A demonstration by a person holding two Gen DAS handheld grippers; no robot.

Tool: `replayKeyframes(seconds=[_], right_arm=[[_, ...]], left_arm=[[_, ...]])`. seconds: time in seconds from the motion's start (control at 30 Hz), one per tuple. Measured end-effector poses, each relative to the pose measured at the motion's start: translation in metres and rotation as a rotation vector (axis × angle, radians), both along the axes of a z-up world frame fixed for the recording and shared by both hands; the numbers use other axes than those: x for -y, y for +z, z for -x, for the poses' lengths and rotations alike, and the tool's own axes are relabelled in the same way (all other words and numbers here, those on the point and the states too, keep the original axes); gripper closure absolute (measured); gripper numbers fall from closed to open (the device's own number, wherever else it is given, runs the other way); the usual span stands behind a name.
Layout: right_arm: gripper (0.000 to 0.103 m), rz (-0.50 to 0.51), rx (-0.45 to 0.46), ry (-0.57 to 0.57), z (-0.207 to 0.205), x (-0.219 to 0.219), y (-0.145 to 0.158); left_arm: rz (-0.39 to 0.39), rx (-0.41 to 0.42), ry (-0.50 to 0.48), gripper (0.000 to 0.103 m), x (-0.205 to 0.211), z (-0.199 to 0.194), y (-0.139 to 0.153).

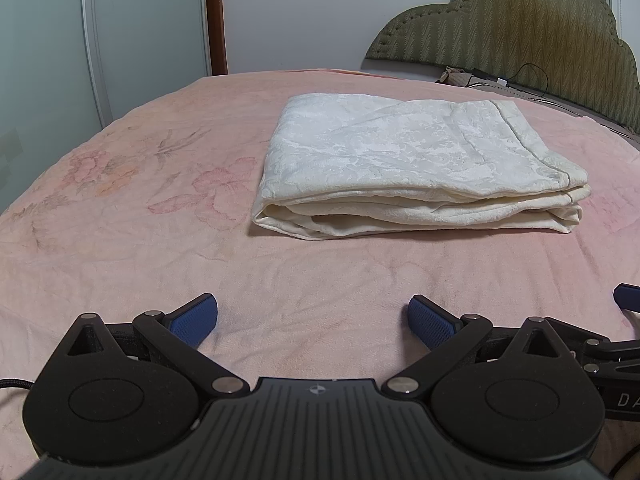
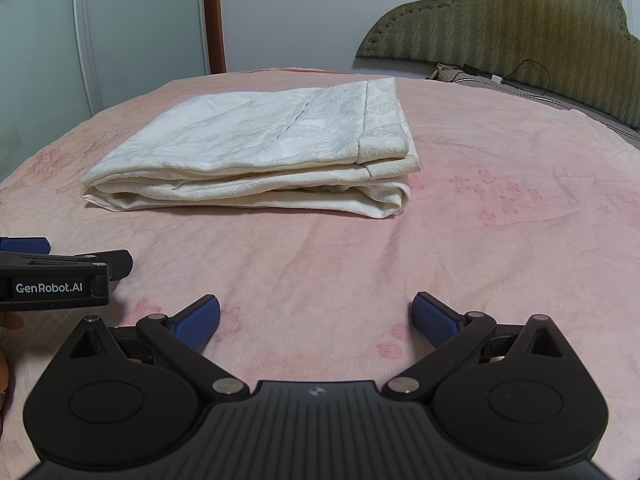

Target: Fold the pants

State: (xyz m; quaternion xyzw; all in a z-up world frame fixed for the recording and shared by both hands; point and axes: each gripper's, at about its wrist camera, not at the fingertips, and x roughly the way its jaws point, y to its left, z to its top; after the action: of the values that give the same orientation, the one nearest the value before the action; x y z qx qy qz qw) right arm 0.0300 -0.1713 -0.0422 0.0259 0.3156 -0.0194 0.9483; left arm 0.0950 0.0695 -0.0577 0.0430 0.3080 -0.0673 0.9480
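Observation:
The cream-white patterned pants [image 1: 416, 160] lie folded into a flat rectangular stack on the pink bedspread, with several layers showing at the near edge. In the right wrist view the pants [image 2: 256, 152] sit ahead and to the left. My left gripper [image 1: 313, 320] is open and empty, low over the bedspread, well short of the pants. My right gripper [image 2: 316, 320] is open and empty too, beside the left one. The left gripper's body shows at the left edge of the right wrist view [image 2: 56, 280].
The pink floral bedspread [image 1: 160, 240] covers the bed. An olive padded headboard [image 1: 520, 32] stands at the back right, with a black cable and small items [image 1: 500, 80] at its foot. A white wardrobe door [image 1: 48, 40] and brown door frame are at the back left.

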Motion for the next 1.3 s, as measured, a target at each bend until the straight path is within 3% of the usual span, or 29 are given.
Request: replayKeyframes(seconds=[0.5, 1.3], right_arm=[[0.000, 0.000, 0.000, 0.000, 0.000, 0.000, 0.000], [0.000, 0.000, 0.000, 0.000, 0.000, 0.000, 0.000]], left_arm=[[-0.045, 0.052, -0.006, 0.001, 0.003, 0.010, 0.015], [-0.039, 0.014, -0.019, 0.001, 0.009, 0.007, 0.016]])
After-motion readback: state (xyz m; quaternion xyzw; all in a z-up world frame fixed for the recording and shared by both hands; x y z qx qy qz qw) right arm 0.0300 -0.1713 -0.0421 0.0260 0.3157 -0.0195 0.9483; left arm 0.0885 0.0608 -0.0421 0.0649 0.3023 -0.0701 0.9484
